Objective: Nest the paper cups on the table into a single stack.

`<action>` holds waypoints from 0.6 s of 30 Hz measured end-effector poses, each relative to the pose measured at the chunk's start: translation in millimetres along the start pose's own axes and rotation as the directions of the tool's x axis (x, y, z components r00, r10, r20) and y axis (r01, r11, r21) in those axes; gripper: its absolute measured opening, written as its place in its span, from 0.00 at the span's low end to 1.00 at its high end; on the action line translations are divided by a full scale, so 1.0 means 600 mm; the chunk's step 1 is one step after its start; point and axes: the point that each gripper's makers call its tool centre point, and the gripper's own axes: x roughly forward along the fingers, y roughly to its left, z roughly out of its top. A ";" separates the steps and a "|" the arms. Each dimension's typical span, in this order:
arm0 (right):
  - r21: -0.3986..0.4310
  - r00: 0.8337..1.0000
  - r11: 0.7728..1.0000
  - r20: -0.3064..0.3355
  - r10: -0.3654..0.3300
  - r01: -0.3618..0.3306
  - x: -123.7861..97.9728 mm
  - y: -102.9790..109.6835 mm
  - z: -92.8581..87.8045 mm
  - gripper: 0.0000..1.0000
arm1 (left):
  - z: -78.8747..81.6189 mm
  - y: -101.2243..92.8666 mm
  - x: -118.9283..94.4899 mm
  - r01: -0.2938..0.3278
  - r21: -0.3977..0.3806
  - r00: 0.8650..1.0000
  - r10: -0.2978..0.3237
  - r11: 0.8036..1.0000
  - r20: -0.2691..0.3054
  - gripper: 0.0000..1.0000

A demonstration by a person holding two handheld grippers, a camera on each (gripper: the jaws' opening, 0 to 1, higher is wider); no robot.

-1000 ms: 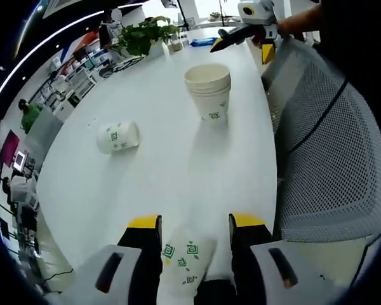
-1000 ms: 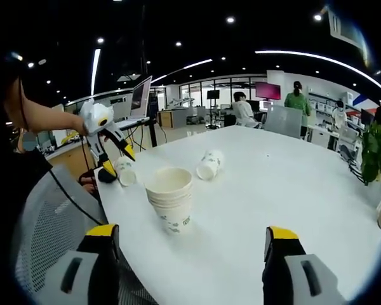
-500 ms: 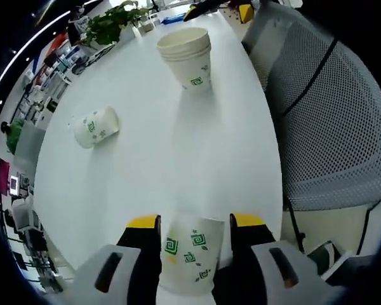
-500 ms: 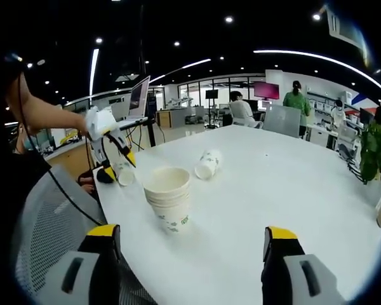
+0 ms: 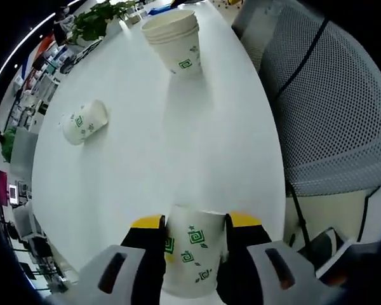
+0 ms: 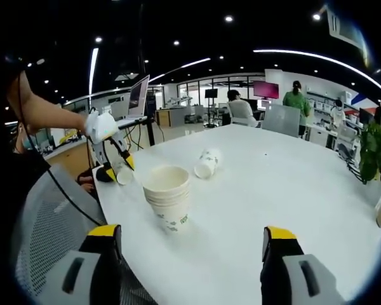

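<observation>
Left gripper (image 5: 193,232) pinches a cup (image 5: 192,257) above the table (image 5: 178,140); right gripper (image 6: 187,244) spread wide near the stack (image 6: 167,197)

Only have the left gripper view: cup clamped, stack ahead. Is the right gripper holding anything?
Observer: No. The right gripper is open, with nothing between its jaws.
Operator: Where does it sit relative to the stack?
Observer: In the right gripper view the stack stands upright ahead of it, clear of both jaws. The left gripper and its cup show beyond the stack, toward that view's left.
Operator: Anyone near the table?
Observer: A seated person is past the table's far end, well back from the cups.
</observation>
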 end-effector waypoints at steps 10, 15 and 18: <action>0.004 1.000 1.000 0.003 0.005 -0.005 -0.002 0.003 0.004 0.91 | 0.027 -0.002 -0.018 -0.046 0.003 0.999 0.046 0.999 0.014 0.34; 0.031 1.000 1.000 0.025 -0.004 0.003 -0.012 0.001 0.015 0.91 | 0.055 -0.003 -0.031 -0.069 0.009 0.997 0.069 0.998 0.036 0.33; 0.038 0.999 0.999 0.032 -0.009 0.008 -0.016 -0.001 0.019 0.90 | 0.063 -0.002 -0.034 -0.075 0.011 0.996 0.074 0.997 0.043 0.33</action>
